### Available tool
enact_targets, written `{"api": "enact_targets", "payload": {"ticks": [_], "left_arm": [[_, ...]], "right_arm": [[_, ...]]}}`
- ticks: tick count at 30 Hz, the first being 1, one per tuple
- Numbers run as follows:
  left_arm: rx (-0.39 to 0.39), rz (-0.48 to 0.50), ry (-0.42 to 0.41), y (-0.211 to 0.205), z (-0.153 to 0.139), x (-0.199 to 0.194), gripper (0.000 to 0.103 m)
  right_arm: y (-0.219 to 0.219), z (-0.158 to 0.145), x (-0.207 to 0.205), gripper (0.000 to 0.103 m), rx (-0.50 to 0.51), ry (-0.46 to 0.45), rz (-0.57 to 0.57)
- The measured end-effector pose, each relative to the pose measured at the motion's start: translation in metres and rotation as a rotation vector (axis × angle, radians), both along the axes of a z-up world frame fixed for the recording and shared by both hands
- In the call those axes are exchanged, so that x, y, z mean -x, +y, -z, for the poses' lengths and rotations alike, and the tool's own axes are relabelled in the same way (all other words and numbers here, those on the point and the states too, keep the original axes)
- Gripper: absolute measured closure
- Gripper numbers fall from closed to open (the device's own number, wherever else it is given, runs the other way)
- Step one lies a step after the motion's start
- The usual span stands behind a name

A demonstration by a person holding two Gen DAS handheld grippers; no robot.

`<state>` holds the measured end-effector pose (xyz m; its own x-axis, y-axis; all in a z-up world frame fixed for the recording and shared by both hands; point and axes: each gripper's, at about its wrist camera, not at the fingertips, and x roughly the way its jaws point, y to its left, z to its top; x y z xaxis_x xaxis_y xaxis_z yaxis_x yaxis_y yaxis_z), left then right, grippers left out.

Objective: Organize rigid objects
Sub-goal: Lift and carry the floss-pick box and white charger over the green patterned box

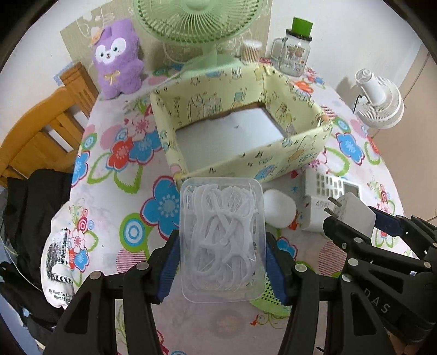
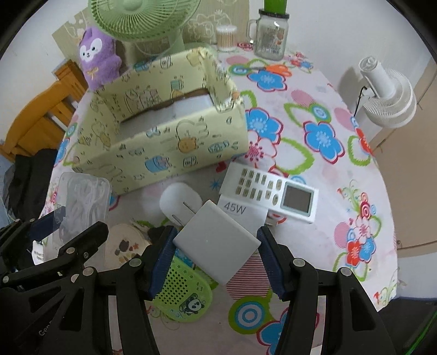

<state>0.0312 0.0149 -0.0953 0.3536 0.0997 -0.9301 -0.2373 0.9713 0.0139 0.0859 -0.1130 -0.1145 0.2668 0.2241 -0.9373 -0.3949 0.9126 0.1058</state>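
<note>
floss-pick box (image 1: 222,240) clamped between left jaws; charger (image 2: 217,241) between right jaws.

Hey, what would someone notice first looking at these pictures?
Two grippers, each holding something above the flowered table: the left gripper holds a clear box of floss picks, the right gripper a white charger. Behind them sits an open yellow box, its inside bare.

2 fans (image 1: 199,24) (image 1: 379,101), 1 box (image 1: 240,163), 1 remote (image 2: 270,188), 1 charger (image 2: 218,240).
</note>
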Motion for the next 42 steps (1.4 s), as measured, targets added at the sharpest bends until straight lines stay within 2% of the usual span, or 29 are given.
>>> {"api": "enact_targets", "payload": {"ticks": [19, 28, 42], "left_arm": [[-0.018, 0.025, -0.106, 0.007, -0.057, 0.003, 0.044], [-0.006, 0.024, -0.127, 0.01, -0.064, -0.005, 0.044], [-0.013, -0.082, -0.128, 0.021, -0.06, -0.038, 0.044]], "right_arm": [[0.005, -0.064, 0.005, 0.04, -0.028, -0.102, 0.03], [0.008, -0.073, -0.005, 0.04, -0.03, -0.117, 0.029], [0.019, -0.068, -0.05, 0.04, -0.067, -0.106, -0.076]]}}
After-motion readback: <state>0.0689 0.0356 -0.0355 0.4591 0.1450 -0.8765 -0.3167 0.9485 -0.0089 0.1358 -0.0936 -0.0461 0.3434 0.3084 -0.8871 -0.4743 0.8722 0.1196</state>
